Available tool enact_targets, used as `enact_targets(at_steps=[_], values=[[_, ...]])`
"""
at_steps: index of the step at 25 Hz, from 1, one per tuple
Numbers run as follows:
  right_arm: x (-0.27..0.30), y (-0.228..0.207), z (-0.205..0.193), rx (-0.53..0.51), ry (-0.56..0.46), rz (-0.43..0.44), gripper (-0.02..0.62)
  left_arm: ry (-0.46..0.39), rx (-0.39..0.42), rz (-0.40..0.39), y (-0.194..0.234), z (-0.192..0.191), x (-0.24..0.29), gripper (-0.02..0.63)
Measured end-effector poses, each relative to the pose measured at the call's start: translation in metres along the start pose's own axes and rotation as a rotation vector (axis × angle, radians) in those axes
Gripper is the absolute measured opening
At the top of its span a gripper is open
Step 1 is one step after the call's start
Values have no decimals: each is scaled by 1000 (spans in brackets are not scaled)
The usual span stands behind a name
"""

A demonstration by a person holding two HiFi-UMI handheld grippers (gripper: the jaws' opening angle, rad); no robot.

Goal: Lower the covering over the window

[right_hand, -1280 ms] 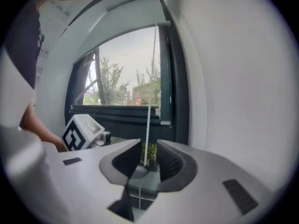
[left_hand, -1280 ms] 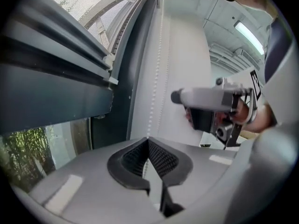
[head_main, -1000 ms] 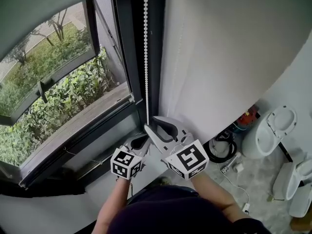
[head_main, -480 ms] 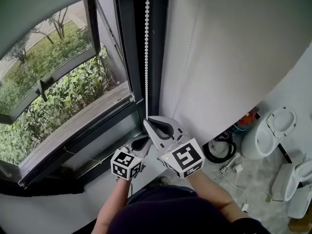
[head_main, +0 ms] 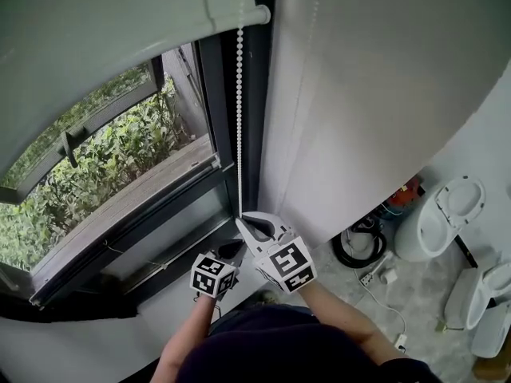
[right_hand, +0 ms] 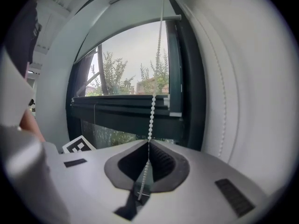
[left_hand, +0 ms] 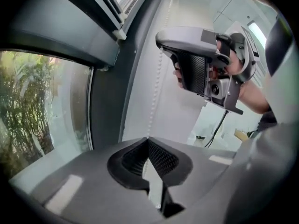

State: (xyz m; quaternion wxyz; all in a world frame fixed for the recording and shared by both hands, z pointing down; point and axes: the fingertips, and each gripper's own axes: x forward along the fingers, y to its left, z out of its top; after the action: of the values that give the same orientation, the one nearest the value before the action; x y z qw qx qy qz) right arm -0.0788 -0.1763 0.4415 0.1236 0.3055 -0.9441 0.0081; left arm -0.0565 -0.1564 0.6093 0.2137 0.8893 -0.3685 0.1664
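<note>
Take the white bead chain [head_main: 239, 118] as your marker: it hangs straight down in front of the dark window frame [head_main: 254, 134]. Your right gripper [head_main: 243, 223] is clenched on that chain at the lowest point the head view shows. In the right gripper view the beads run down into the seam between its 2 ribbed pads, which press together on them. Your left gripper [head_main: 234, 250] sits just below the right one and slightly left of the chain. Its jaws are squeezed together too, with the chain running down into the line where they meet, so each claw grasps the same chain. In the left gripper view the right gripper is higher up, just beside the chain, with your hand [left_hand: 239, 73] wrapped round its handle.

The pale grey roller blind [head_main: 96, 62] hangs left of the chain and well above both grippers. Its rounded bottom bar [head_main: 239, 14] ends right at the chain, near the top of the head view. Below that bar, left of the chain, the glass pane [head_main: 120, 166] is uncovered, with green shrubs [head_main: 72, 190] behind it. Right of the chain a broad white panel [head_main: 359, 94] fills the wall. Further right and lower lie a black coiled cable [head_main: 359, 247] and white ceramic fixtures [head_main: 447, 214].
</note>
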Motion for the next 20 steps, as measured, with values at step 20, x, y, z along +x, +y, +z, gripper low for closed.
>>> enact_targets(at_steps=[20], values=[[11, 16, -53, 16, 113, 52, 12, -72, -160, -75, -5, -28, -12, 107]])
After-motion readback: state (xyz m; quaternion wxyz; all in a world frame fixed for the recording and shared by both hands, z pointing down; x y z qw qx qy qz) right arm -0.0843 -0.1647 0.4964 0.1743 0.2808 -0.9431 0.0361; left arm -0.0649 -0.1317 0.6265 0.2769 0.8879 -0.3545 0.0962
